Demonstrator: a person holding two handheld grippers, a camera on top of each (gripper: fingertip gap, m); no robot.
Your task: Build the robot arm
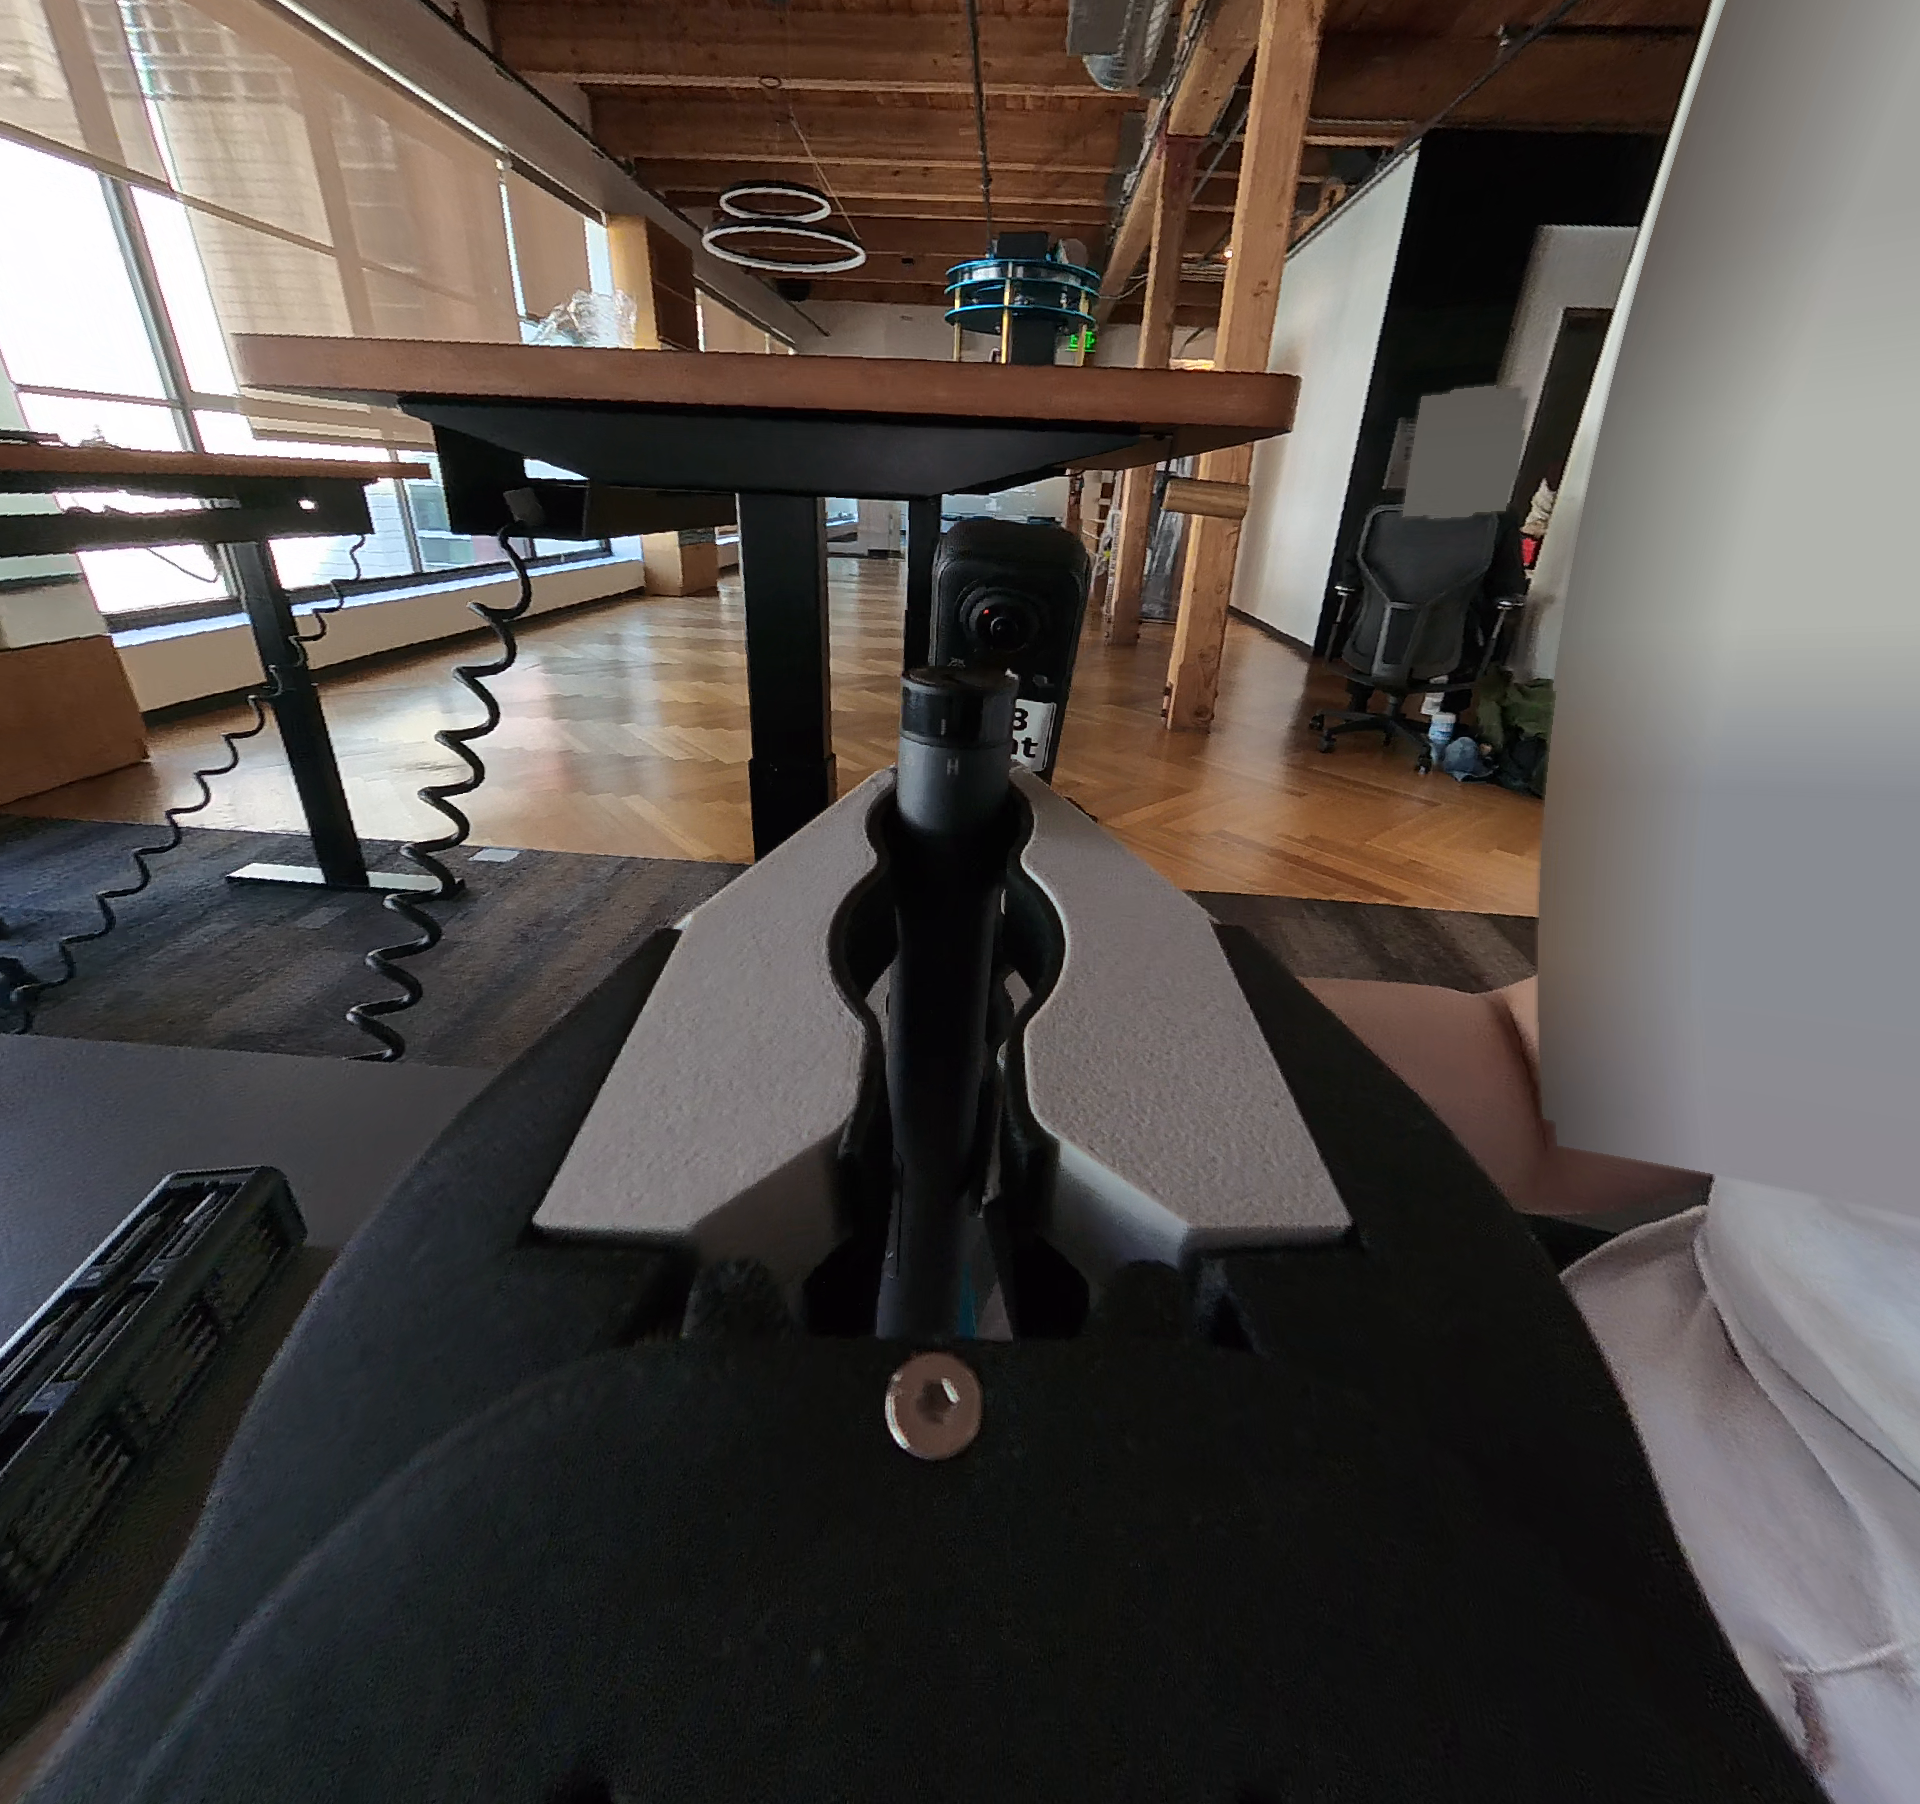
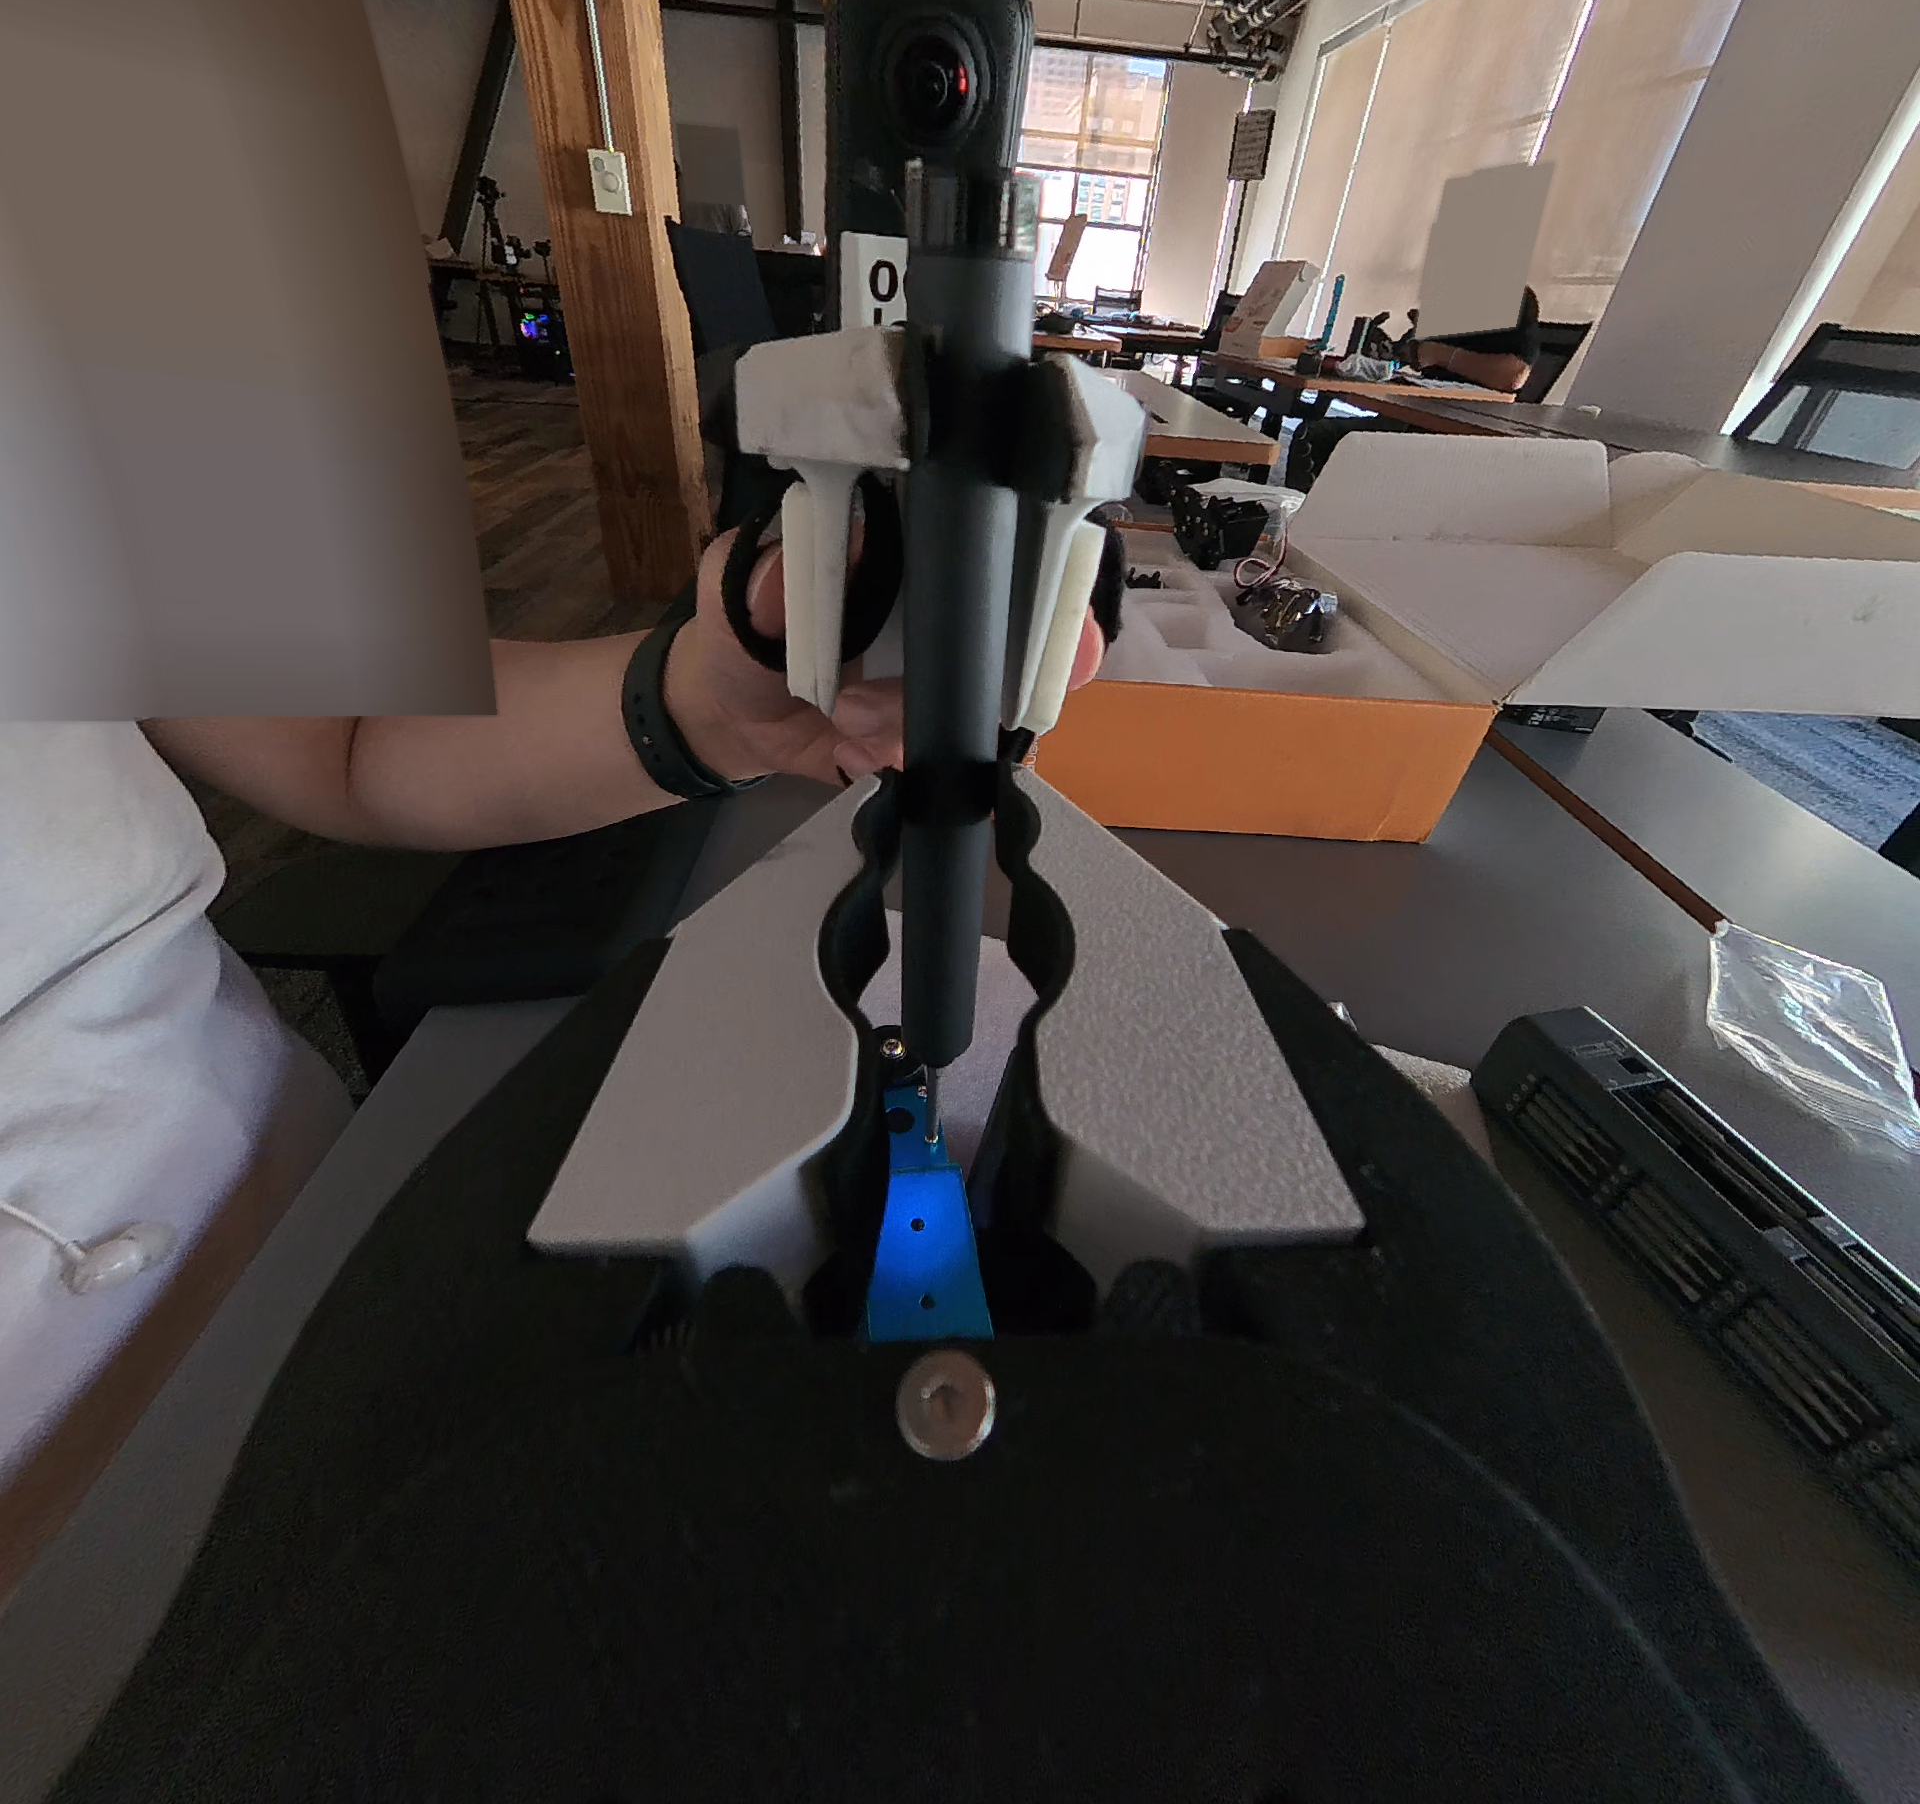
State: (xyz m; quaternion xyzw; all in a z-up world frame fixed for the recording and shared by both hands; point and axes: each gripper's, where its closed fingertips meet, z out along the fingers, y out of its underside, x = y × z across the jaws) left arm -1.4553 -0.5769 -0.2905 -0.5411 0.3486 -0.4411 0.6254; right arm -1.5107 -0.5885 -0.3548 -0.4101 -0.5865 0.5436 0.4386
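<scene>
Open-plan office, dark worktop. Slim dark electric screwdriver stands upright, tip on a blue metal bracket near the front edge. Left claw clamped high on its barrel, right claw clamped lower. Looks rigid, smooth, light; mid-barrel grip suits it. Bit case lies at right.

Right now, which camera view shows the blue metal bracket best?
The right wrist view. There the blue bracket lies low between the right gripper's fingers, with the tip of the dark screwdriver coming down onto it. The left wrist view shows only a thin blue sliver beside the screwdriver, behind the left gripper.
</scene>
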